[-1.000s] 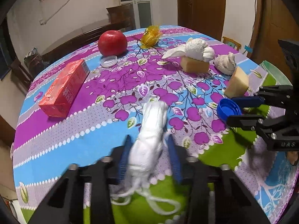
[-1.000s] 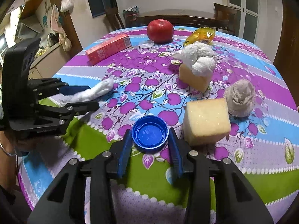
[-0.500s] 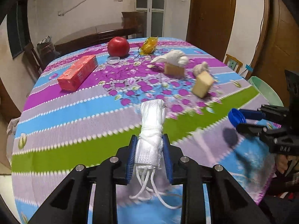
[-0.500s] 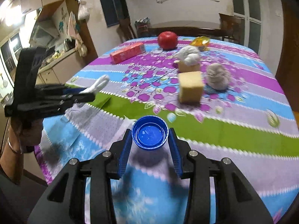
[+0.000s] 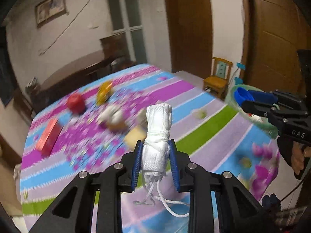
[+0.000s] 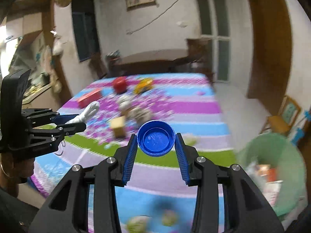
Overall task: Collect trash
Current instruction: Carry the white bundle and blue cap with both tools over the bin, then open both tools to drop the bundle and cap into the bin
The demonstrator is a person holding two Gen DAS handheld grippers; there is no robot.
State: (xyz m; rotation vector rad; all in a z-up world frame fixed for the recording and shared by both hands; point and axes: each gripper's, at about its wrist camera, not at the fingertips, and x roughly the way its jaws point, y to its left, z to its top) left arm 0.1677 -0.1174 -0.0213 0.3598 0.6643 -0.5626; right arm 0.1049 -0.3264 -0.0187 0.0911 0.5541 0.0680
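The left gripper [image 5: 155,162] pinches a rolled white face mask [image 5: 157,136], held upright above the tablecloth's [image 5: 204,134] near edge, strings dangling. The right gripper [image 6: 156,152] pinches a blue bottle cap [image 6: 156,138], hollow side toward the camera. Right of it, beside the table, stands a green trash bin [image 6: 272,151]. Farther away, blurred: red carton [image 5: 49,136], red apple [image 5: 75,102].

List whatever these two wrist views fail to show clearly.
- Green bin: right wrist view, its contents are smeared by motion blur and its far side is cut off by the frame edge.
- Items on the table: both views, blurred; only colours can be made out.
- White mask: left wrist view, its lower end is hidden between the left gripper pads.
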